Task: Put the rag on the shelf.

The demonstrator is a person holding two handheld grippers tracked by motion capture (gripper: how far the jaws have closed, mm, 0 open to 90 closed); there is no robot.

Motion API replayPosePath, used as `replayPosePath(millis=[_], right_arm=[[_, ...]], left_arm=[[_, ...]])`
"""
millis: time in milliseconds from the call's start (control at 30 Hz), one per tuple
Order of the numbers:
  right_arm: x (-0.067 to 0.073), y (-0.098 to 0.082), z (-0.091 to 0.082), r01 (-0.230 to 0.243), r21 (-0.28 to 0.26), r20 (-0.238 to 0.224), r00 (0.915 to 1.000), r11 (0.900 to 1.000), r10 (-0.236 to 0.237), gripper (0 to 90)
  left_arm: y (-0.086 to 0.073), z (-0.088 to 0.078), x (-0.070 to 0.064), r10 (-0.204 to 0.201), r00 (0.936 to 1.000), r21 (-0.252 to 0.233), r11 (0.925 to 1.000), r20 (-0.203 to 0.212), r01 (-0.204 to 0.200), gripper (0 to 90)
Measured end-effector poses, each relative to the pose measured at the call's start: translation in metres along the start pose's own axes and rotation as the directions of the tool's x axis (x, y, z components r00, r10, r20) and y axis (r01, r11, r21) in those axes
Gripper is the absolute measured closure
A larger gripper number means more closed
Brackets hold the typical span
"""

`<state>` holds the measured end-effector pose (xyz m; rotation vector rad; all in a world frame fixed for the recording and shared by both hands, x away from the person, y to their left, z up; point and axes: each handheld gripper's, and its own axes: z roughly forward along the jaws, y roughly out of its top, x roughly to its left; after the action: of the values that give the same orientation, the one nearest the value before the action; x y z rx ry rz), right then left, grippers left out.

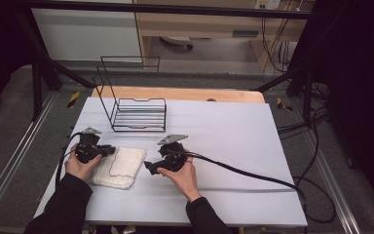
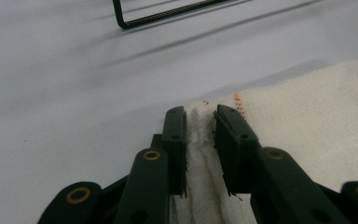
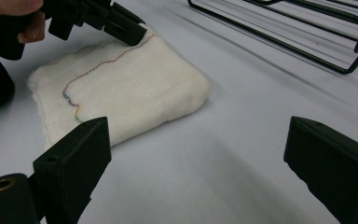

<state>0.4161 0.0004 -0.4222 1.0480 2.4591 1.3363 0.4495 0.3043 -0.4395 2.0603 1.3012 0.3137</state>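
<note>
On top of the white table (image 1: 224, 131), everything is easiest to place off the folded cream towel (image 1: 119, 166), so I'll use that as the anchor. Biggest thing besides the table is the black wire rack (image 1: 139, 114), which stands beyond the towel, toward the far edge, well apart from it.

The towel itself lies near the front-left part of the table, flat, folded into a thick pad with a wavy line of coloured stitching across the top. In the high view its long axis runs roughly near-to-far, slightly tilted, with the far short end pointing toward the rack.

The left gripper (image 1: 108, 150) is at the towel's far-left corner, and in its own view the pads are pinched on a raised ridge of cloth at that edge (image 2: 200, 140), so it's clamped on the towel rather than just hovering. That hand is clearly the nearer one.

The right gripper (image 1: 150, 168) sits just off the towel's right long side, not touching, jaws spread wide with bare table between them; the towel lies ahead and to the left in its view (image 3: 121, 88).

My guess: the next move turns on the right gripper crossing that small gap to catch the right edge, so both can lift or unfold it.
</note>
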Motion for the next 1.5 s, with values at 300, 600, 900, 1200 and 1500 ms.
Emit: replayPosePath(millis=[300, 600, 900, 1200, 1500], right_arm=[[-0.009, 0.005, 0.014, -0.098, -0.050, 0.010, 0.9951, 0.994, 0.099, 10.3], [0.001, 0.015, 0.043, -0.084, -0.020, 0.041, 0.9955, 0.996, 0.085, 22.2], [0.004, 0.018, 0.063, -0.091, 0.016, 0.080, 0.9928, 0.996, 0.089, 45.2], [0.003, 0.013, 0.070, -0.121, 0.056, 0.055, 0.9915, 0.991, 0.118, 62.4], [0.003, 0.013, 0.072, -0.172, 0.074, 0.026, 0.9849, 0.982, 0.171, 73.5]], left_arm=[[-0.001, 0.001, -0.003, 0.025, 0.9997, -0.010, 0.9996, -0.007, -0.025, 78.1], [-0.001, 0.002, -0.005, 0.045, 0.9989, -0.010, 0.9989, -0.014, -0.045, 79.2], [-0.001, 0.002, -0.006, 0.062, 0.9979, -0.010, 0.9980, -0.019, -0.063, 79.2], [-0.001, 0.001, -0.006, 0.067, 0.9976, -0.009, 0.9977, -0.019, -0.067, 79.7], [-0.001, 0.001, -0.006, 0.063, 0.9978, -0.010, 0.9980, -0.021, -0.063, 81.7]])
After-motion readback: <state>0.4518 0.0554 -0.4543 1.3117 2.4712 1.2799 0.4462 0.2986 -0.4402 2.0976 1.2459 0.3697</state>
